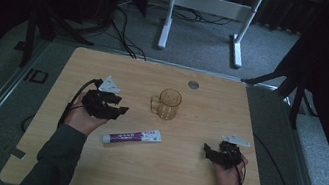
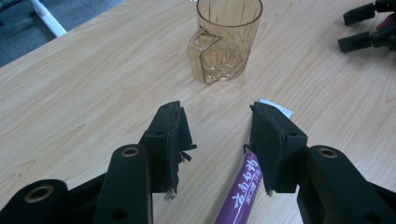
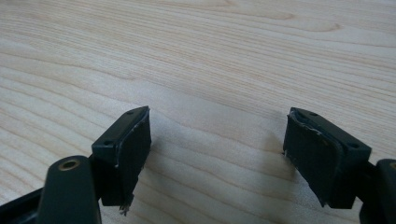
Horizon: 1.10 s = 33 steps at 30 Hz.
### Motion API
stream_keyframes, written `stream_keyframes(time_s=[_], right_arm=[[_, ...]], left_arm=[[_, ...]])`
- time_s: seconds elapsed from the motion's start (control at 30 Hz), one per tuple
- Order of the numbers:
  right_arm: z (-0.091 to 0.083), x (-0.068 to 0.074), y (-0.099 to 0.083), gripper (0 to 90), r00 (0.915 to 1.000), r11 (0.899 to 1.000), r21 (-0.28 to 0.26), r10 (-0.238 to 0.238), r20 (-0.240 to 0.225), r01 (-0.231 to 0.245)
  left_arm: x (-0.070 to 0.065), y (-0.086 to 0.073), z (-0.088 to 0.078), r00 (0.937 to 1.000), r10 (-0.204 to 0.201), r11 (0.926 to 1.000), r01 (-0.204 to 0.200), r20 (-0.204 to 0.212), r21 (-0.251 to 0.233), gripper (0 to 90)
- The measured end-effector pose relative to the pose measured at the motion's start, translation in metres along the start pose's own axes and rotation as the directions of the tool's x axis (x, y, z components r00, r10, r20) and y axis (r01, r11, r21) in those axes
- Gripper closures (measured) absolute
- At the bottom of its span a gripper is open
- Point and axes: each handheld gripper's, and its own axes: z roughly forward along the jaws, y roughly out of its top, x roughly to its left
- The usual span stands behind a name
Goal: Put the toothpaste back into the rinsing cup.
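Note:
An amber glass mug [image 1: 168, 104] with a handle stands upright near the table's middle; the left gripper view has the mug [image 2: 227, 39] ahead of the jaws. A white and purple toothpaste tube [image 1: 132, 137] lies flat in front of it. My left gripper [image 1: 118, 107] hovers left of the mug, open, above the tube's left end; the tube [image 2: 240, 191] runs under its right jaw. My right gripper [image 1: 207, 150] rests at the right of the table, open, with bare wood between its jaws [image 3: 217, 135].
The wooden table [image 1: 105, 70] has a round grey grommet [image 1: 193, 84] at its far edge. A white desk frame [image 1: 207, 8] and cables lie on the floor beyond. My right gripper [image 2: 369, 28] shows at the top right of the left gripper view.

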Motion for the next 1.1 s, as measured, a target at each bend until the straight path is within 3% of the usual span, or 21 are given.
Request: stream_keyframes(time_s=[0.43, 1.1], right_arm=[[0.000, 0.000, 0.000, 23.1, 1.0000, 1.000, 0.000, 0.000, 0.000, 0.000], [0.000, 0.000, 0.000, 23.1, 1.0000, 1.000, 0.000, 0.000, 0.000, 0.000]], left_arm=[[-0.007, 0.005, 0.006, 0.9988, 0.047, 0.9981, -0.048, 0.014, 0.040, 53.4], [-0.013, 0.007, 0.012, 0.9962, 0.086, 0.9935, -0.087, 0.013, 0.074, 53.2]])
